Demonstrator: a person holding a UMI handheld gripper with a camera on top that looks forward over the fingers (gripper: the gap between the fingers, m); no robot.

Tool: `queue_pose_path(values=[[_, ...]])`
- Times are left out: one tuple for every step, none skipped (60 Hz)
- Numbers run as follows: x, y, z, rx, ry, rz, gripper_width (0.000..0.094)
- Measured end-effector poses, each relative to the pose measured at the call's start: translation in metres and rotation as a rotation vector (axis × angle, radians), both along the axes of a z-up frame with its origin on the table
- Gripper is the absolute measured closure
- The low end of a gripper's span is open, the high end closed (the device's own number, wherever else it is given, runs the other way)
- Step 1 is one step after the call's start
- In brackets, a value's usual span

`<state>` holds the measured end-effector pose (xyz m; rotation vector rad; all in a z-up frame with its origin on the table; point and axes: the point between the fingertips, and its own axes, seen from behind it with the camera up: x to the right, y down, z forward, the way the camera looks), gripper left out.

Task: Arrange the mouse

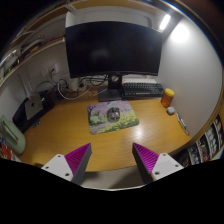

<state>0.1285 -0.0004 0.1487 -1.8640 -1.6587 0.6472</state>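
Observation:
A patterned mouse pad [107, 118] lies in the middle of the wooden desk [70, 130], in front of the monitor. A small dark shape on the pad looks like the mouse [113, 114]; it is too small to tell for certain. My gripper [110, 155] is open and empty. It is held above the desk's near edge, well short of the pad. Its purple pads [76, 156] face each other with a wide gap, and the pad lies beyond them.
A large dark monitor [112, 48] stands at the back with a keyboard [142, 88] to its right. An orange cup [167, 98] and a white object [183, 125] sit at the right. A black box [33, 110] sits at the left.

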Motion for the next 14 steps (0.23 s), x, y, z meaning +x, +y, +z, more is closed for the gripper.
queue_pose_path(values=[[0.0,0.001,0.001,0.001,0.0,-0.001,0.0085],[0.0,0.003,0.001,0.003,0.001,-0.002,0.0086],[0.001,0.005,0.001,0.009,0.003,-0.004,0.0086],[0.0,0.006,0.003,0.016,0.005,-0.005,0.0085],[0.0,0.008,0.004,0.025,0.011,-0.005,0.0083],[-0.001,0.011,0.005,0.035,0.017,-0.004,0.0085],[-0.002,0.013,0.007,0.044,0.022,-0.004,0.0087],[-0.002,0.015,0.007,0.051,0.025,-0.003,0.0085],[-0.002,0.016,0.008,0.055,0.027,-0.001,0.0082],[-0.001,0.017,0.01,0.059,0.028,0.004,0.0078],[0.0,0.016,0.01,0.057,0.03,0.007,0.008],[0.0,0.015,0.011,0.054,0.032,0.012,0.0077],[0.0,0.013,0.011,0.049,0.034,0.015,0.0076],[0.0,0.011,0.011,0.041,0.036,0.017,0.0077]])
